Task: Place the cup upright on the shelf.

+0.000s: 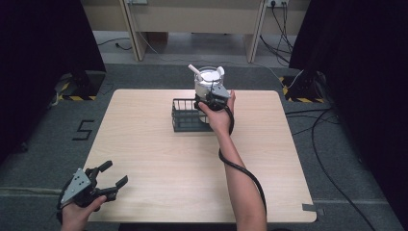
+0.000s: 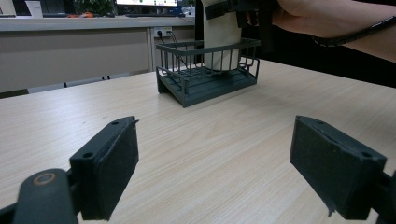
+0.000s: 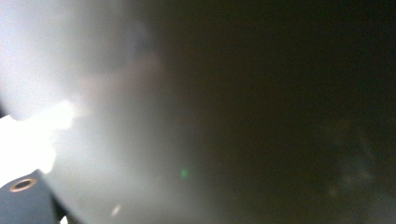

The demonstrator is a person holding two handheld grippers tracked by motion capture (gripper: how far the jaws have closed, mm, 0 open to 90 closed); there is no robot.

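Pale wood-grain laminate covers the desk (image 1: 159,159), smooth and bare across its near half. At the lower left of the high view the left gripper (image 1: 107,176) hovers at the desk's near corner, its black jaws spread wide with nothing between them; in the left gripper view their flat, matte pads frame open desk. Farther up, at centre frame, a dark wire basket (image 1: 185,115) with thin upright bars stands on the desk. The right gripper (image 1: 208,97) sits against a clear, round jar (image 1: 208,79) with white contents, held at the basket's far right end. Its jaws seem clamped on the jar, though the right gripper view is a blur.
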